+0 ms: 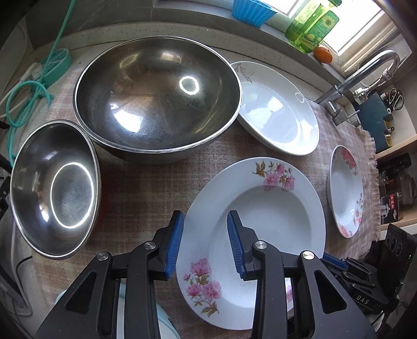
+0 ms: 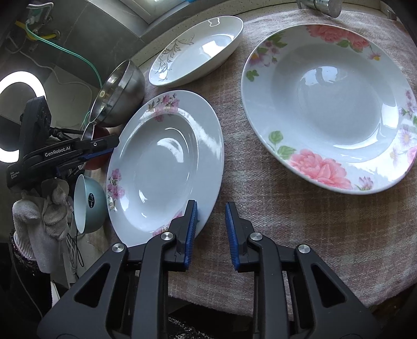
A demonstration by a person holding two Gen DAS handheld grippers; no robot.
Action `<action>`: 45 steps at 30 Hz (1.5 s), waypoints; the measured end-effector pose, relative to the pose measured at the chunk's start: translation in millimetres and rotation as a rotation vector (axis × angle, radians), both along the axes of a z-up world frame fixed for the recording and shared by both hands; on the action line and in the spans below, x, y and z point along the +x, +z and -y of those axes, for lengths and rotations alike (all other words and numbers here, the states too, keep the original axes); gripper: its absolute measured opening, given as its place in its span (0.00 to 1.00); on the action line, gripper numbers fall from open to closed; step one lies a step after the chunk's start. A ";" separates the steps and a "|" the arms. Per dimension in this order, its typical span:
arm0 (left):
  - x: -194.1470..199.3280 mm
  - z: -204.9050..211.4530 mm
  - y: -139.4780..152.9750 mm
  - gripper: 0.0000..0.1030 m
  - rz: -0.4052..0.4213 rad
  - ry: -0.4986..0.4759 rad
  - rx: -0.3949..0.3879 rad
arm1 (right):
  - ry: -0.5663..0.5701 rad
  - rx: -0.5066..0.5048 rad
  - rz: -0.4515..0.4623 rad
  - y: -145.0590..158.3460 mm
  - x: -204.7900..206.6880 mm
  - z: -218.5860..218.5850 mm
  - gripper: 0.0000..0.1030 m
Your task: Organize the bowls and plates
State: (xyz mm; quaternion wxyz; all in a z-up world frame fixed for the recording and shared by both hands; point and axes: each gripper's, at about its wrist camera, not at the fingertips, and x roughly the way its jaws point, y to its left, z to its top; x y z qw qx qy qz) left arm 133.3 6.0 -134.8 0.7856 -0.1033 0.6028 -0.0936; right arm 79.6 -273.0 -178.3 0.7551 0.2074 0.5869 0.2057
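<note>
A white plate with pink flowers (image 1: 260,208) (image 2: 166,167) lies on the checked cloth. My left gripper (image 1: 206,242) is open above the plate's left rim. My right gripper (image 2: 209,229) is open at the plate's near right edge, its left finger over the rim. A rose-patterned plate (image 2: 328,104) (image 1: 345,190) lies to the right. A white plate with a grey leaf pattern (image 1: 276,109) (image 2: 195,49) lies behind. A large steel bowl (image 1: 159,96) and a small steel bowl (image 1: 54,187) stand at the left. A pale blue bowl (image 2: 88,203) sits under the left gripper.
A checked cloth (image 1: 146,187) covers the counter. A tap (image 1: 365,75) stands at the back right. A green bottle (image 1: 312,23), an orange (image 1: 323,54) and a blue cup (image 1: 252,10) are on the sill. A teal cable (image 1: 28,91) lies at the left.
</note>
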 end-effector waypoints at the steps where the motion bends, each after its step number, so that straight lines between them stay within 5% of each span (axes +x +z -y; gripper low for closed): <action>1: 0.7 0.3 -1.0 0.32 -0.002 -0.001 0.005 | 0.002 0.007 -0.002 -1.0 -0.1 0.9 0.21; 45: -40.5 38.5 -5.3 0.29 -0.021 -0.063 0.082 | 0.033 -0.024 -0.036 -0.8 -9.0 13.4 0.18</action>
